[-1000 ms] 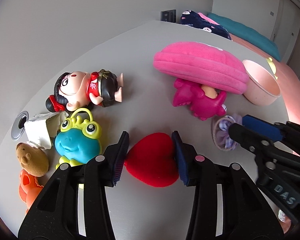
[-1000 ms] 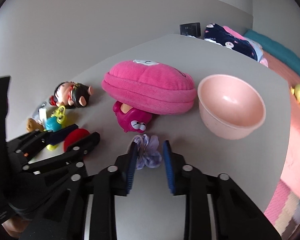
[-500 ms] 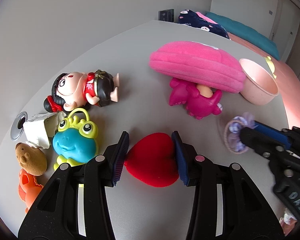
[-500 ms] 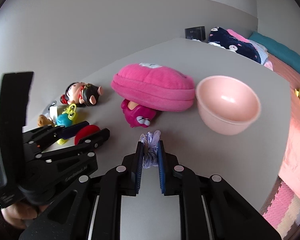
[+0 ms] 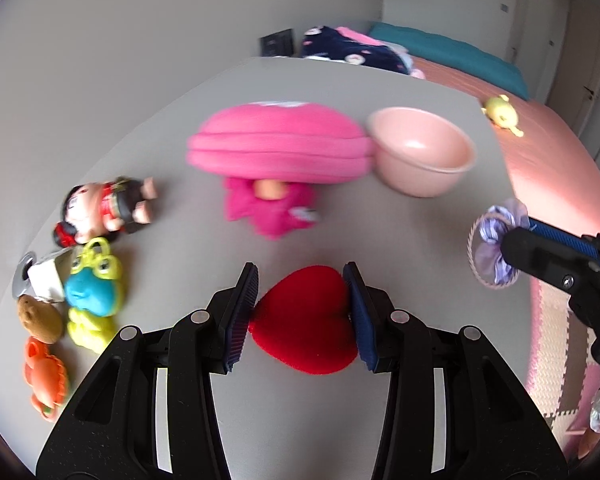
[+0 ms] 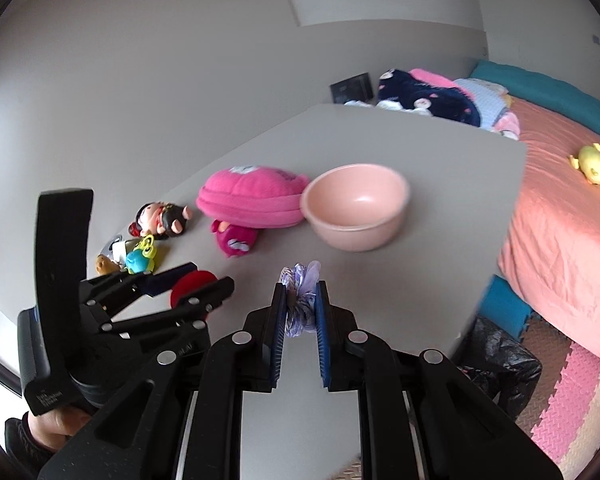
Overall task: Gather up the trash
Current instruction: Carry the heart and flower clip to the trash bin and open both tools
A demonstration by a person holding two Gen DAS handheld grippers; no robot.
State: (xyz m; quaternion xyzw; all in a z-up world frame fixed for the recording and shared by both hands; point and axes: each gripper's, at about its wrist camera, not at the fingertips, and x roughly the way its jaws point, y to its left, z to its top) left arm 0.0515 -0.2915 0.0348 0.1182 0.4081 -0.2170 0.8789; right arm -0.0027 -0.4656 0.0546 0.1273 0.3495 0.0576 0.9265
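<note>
My left gripper [image 5: 302, 304] is shut on a red plush heart [image 5: 306, 320], held just above the grey table [image 5: 180, 168]. In the right wrist view the same heart [image 6: 190, 282] shows between the left gripper's fingers. My right gripper [image 6: 300, 300] is shut on a purple frilly hair tie [image 6: 300, 300], lifted off the table near its right edge; the left wrist view shows that hair tie [image 5: 494, 246] at the right. A crumpled white paper scrap [image 5: 48, 276] lies at the far left among the toys.
A pink plush cushion [image 5: 278, 150] lies over a magenta toy [image 5: 272, 208], next to a pink bowl [image 5: 420, 156]. A doll [image 5: 104, 208], a blue frog [image 5: 90, 292], a brown toy [image 5: 38, 316] and an orange toy [image 5: 44, 376] crowd the left. A black bag [image 6: 500, 356] sits on the floor by the bed [image 6: 560, 208].
The right gripper closed on the purple hair tie and lifted it off the table toward the right edge. The left gripper, still holding the red heart, drew back and swung right.
</note>
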